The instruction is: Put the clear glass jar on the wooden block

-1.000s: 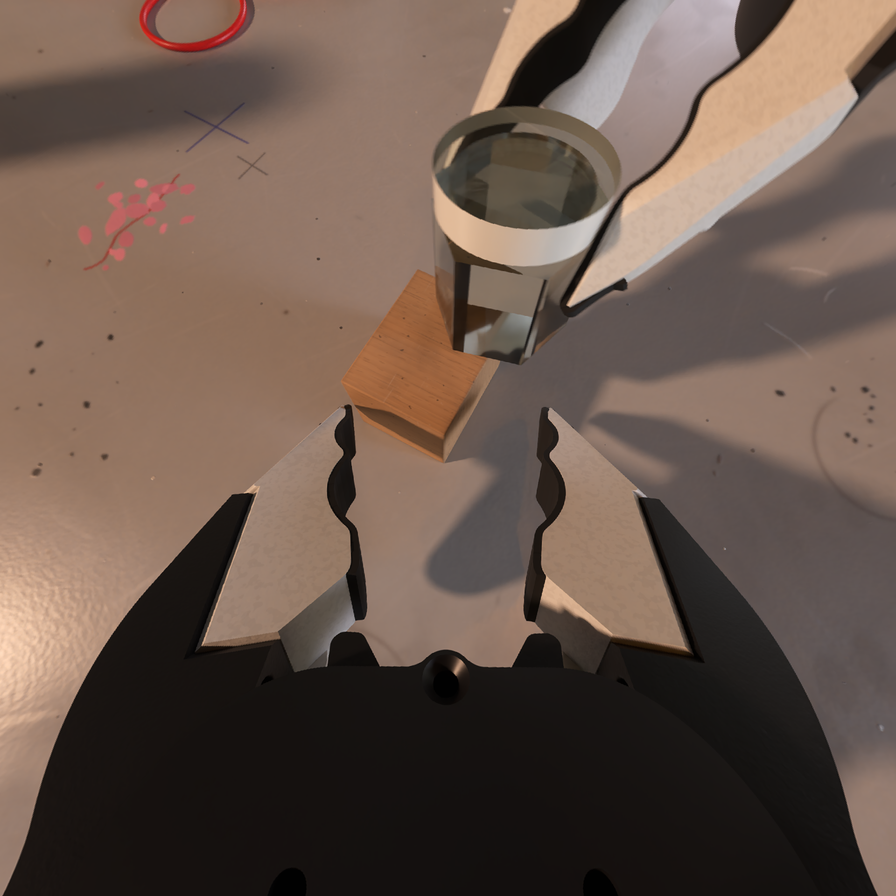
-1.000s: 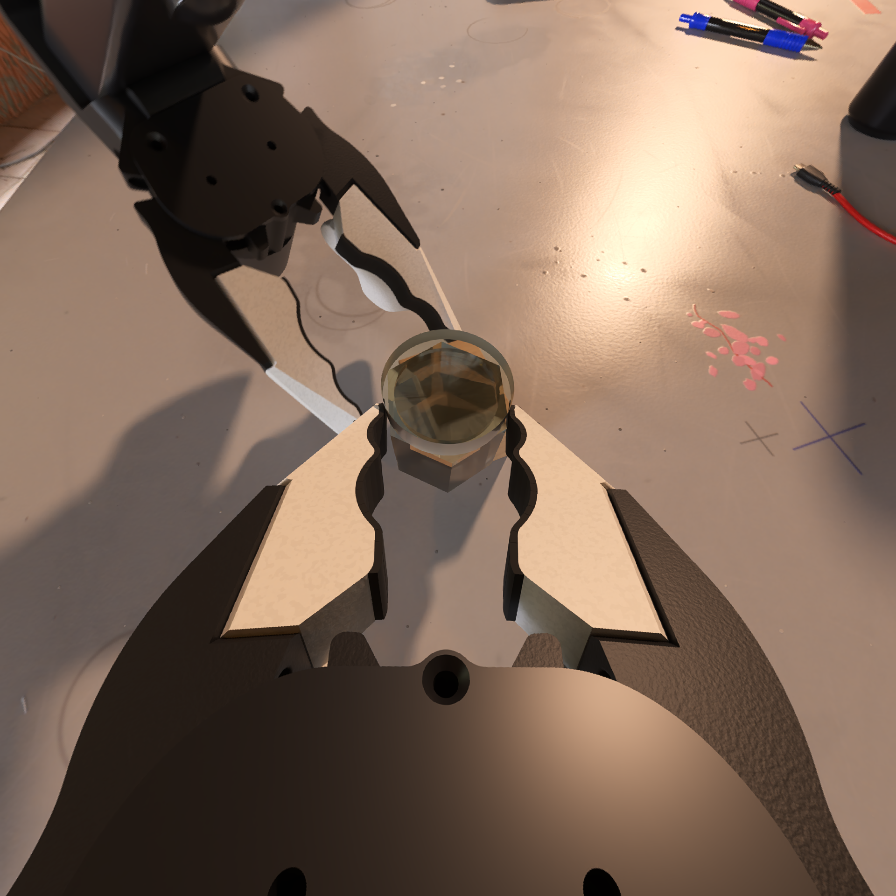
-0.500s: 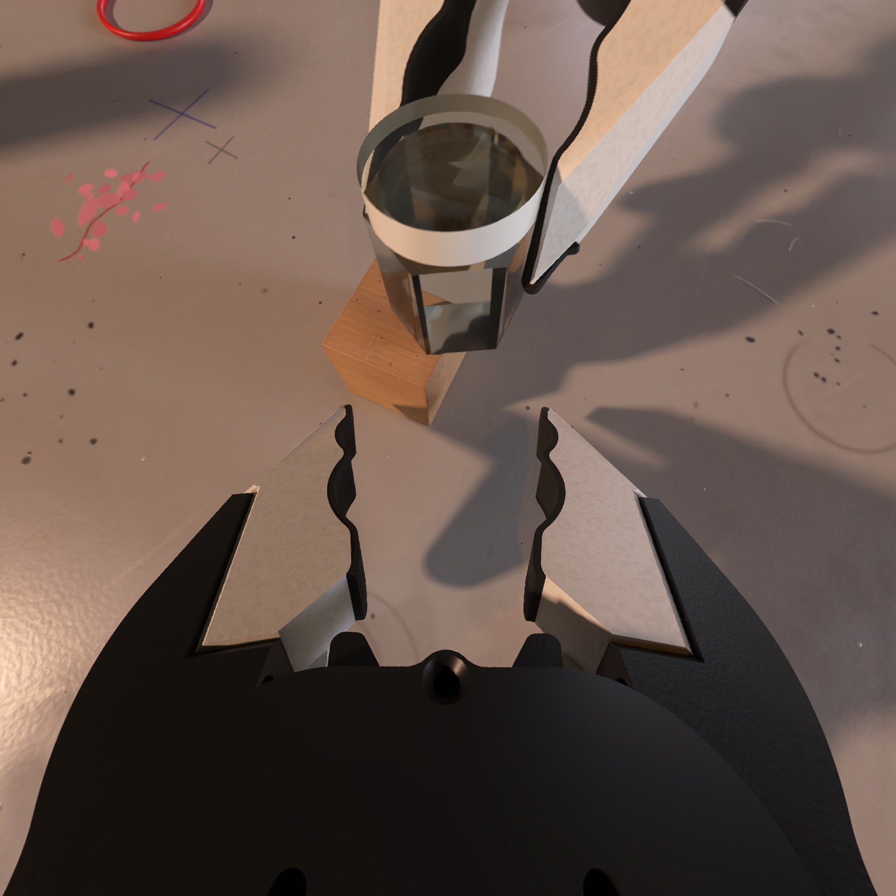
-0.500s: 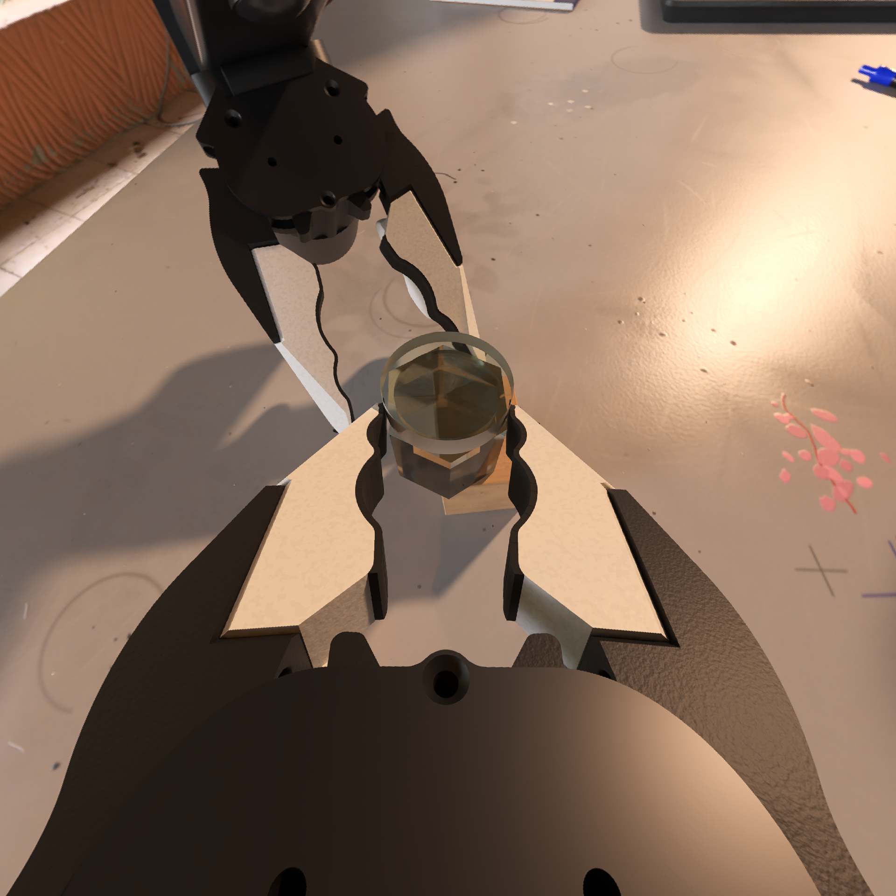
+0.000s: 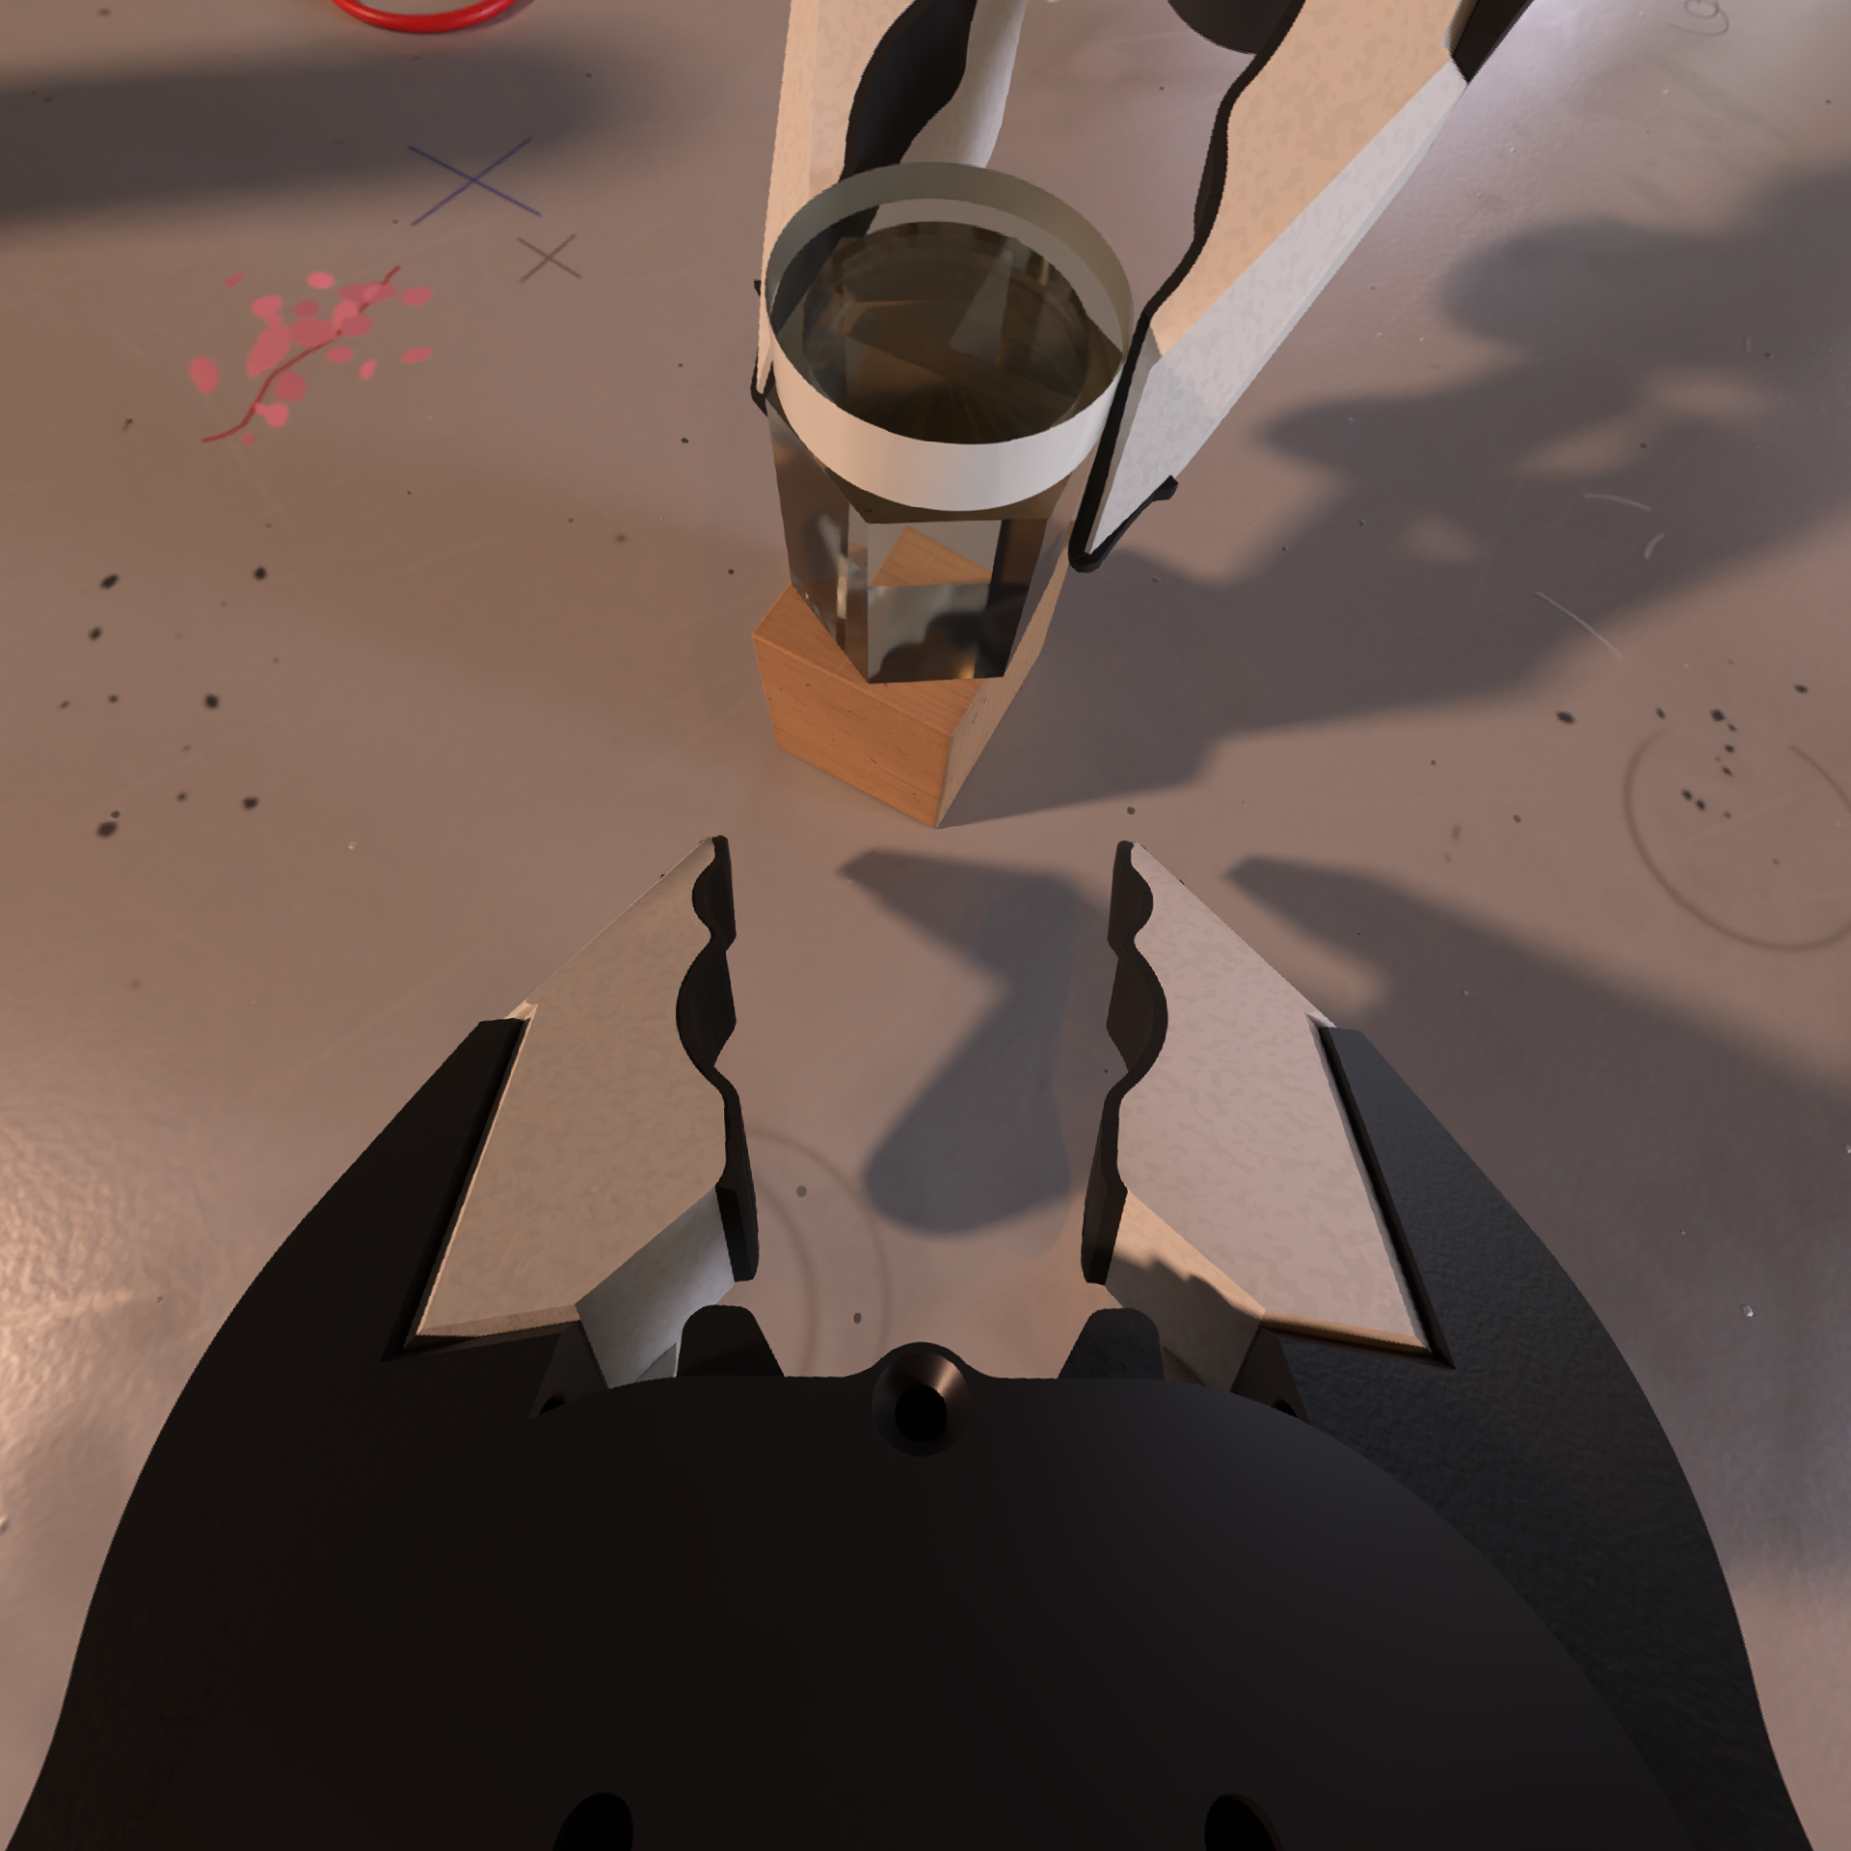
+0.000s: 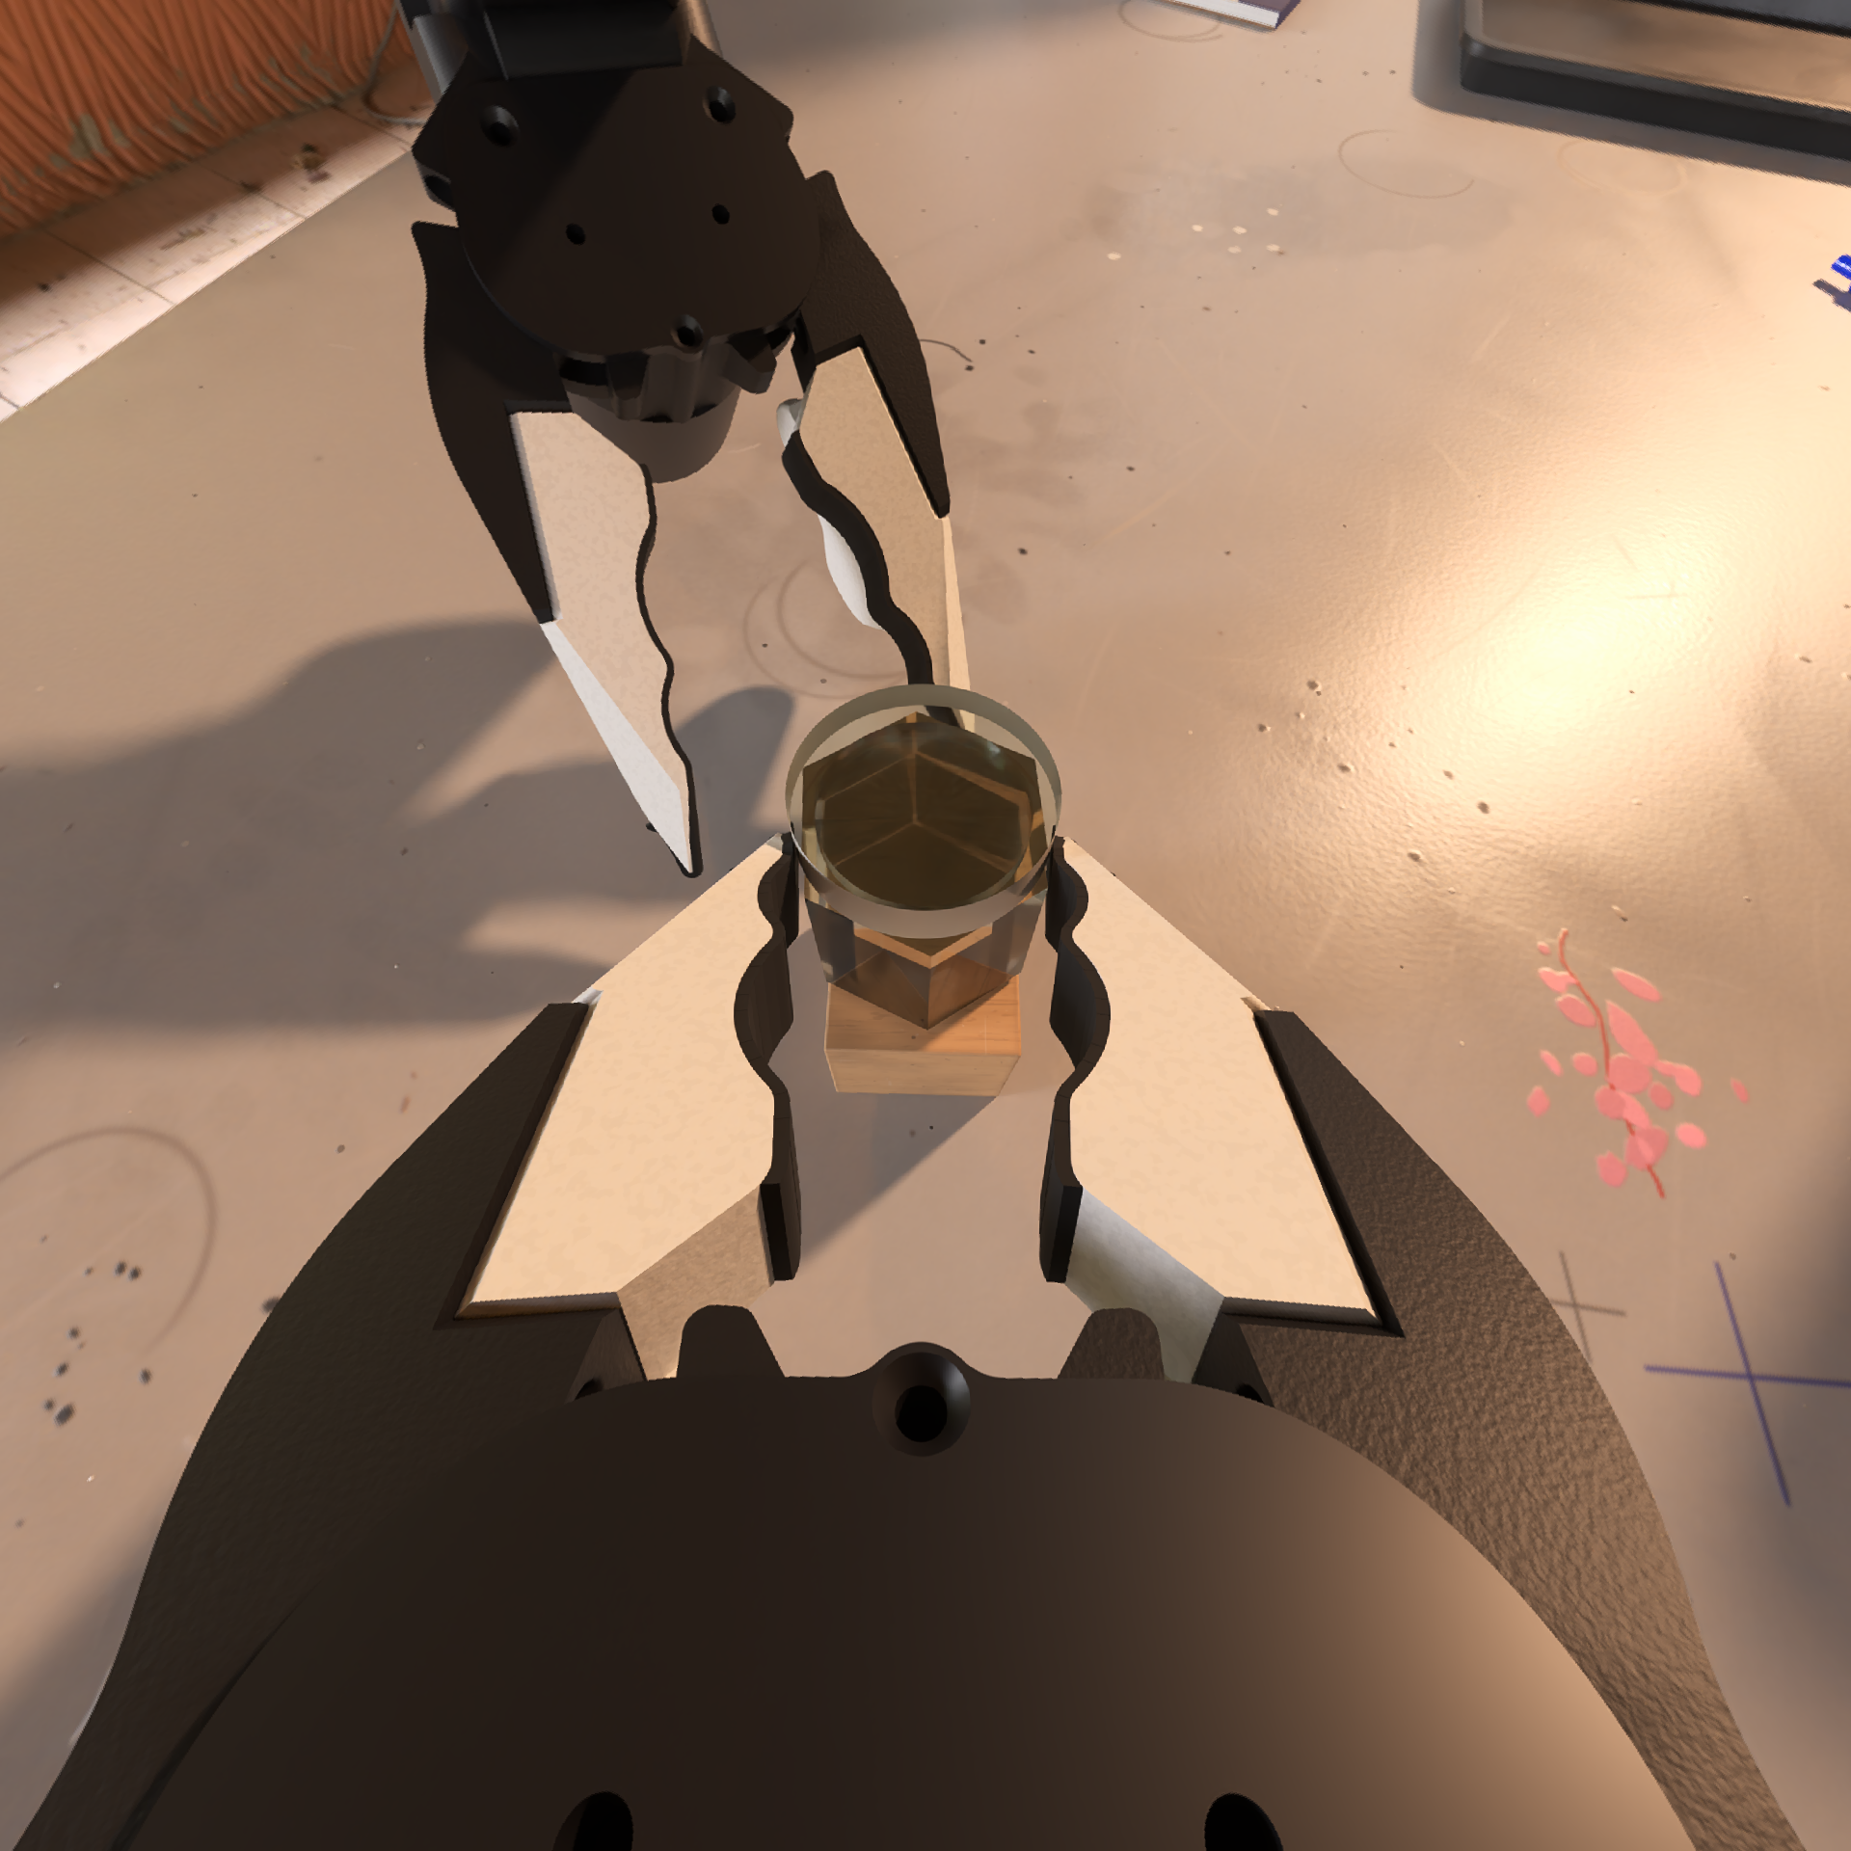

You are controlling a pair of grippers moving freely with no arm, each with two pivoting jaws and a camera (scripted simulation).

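Jar now over block | right gripper clamps jar | left gripper wide, empty

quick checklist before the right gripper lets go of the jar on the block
1. Grip: the right gripper is shut on the clear glass jar just under its rim: ok.
2. Alignment: the jar's base lies over the wooden block in both views: ok.
3. Contact: whether the jar's base rests on the block's top or hangs just above it: cannot tell.
4. Jar upright, mouth up: ok.
5. Left gripper open, holding nothing, short of the block: ok.
6. Margin: in the left wrist view the jar sits toward the block's right edge, so centring looks doubtful: cannot tell.
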